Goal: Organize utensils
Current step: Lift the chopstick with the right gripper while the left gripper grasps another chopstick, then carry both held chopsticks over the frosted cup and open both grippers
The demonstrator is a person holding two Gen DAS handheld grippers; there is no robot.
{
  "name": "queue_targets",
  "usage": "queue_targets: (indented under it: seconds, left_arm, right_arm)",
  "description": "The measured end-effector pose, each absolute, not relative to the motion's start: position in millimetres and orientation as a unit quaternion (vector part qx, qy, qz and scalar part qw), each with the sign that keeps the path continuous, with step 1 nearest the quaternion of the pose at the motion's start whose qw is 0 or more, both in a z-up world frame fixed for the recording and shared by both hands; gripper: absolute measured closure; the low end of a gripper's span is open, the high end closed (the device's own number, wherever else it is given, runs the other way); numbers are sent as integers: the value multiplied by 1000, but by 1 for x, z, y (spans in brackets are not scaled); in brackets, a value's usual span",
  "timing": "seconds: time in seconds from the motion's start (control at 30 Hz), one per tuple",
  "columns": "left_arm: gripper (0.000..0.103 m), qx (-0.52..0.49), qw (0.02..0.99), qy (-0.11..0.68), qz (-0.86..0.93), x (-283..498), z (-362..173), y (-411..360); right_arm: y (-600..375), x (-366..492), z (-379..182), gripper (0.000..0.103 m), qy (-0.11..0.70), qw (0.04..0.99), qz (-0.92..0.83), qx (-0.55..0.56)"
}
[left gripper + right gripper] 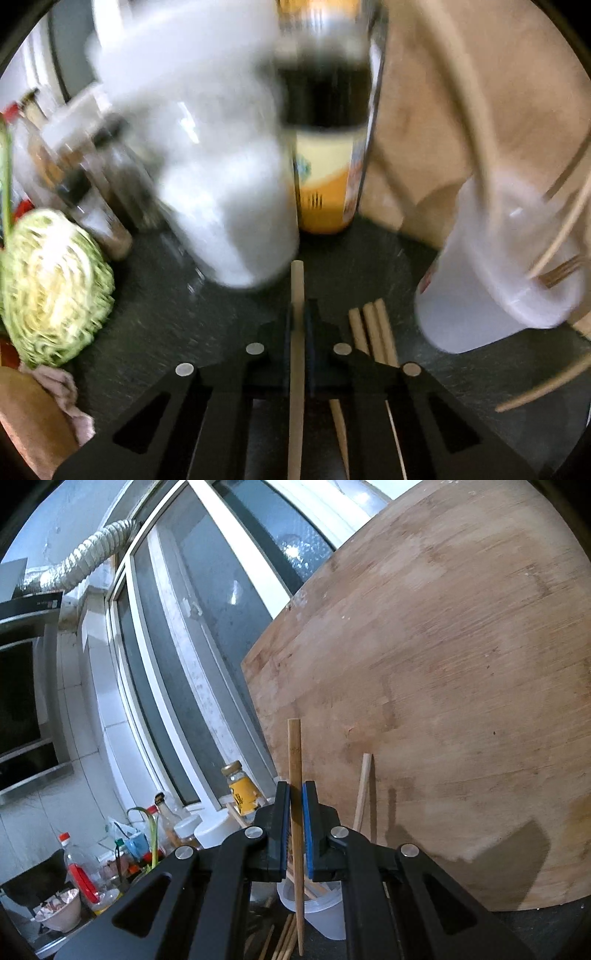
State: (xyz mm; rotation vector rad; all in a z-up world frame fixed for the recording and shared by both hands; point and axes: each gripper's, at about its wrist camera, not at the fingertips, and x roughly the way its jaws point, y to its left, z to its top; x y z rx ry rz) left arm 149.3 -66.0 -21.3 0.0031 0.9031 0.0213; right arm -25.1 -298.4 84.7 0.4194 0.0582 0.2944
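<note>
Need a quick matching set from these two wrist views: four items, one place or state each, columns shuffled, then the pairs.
Items:
1. left gripper
2. halved cabbage
3. round wooden board
4. plastic cup

Places/states:
A. leaning upright by the window
B. on the dark counter, far left in the left wrist view
C. shut on a single chopstick
D. below the right gripper, sticks standing in it

Pairs: 1-C, 2-B, 3-A, 4-D
</note>
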Motion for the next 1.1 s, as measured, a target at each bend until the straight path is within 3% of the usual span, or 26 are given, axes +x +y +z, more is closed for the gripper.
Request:
queue_targets:
  seconds: [0.33,0.67,0.87,1.1]
  left_arm:
    - [97,-5,957,290,-33,79,104,-63]
    - [97,-11,989,131,-71,27,196,-86]
    - [97,-52,994,64,-69,23,206,-85]
    - [97,-128,985,57,-105,50,183,-74]
  right_arm:
    - [-301,-23,96,95,-1,959,147,244]
    - [-323,-30,113,95,-61,960,87,261]
    - [-320,-13,100,95,-22,966,68,247]
    - [-318,4,84,95,18,966,67,251]
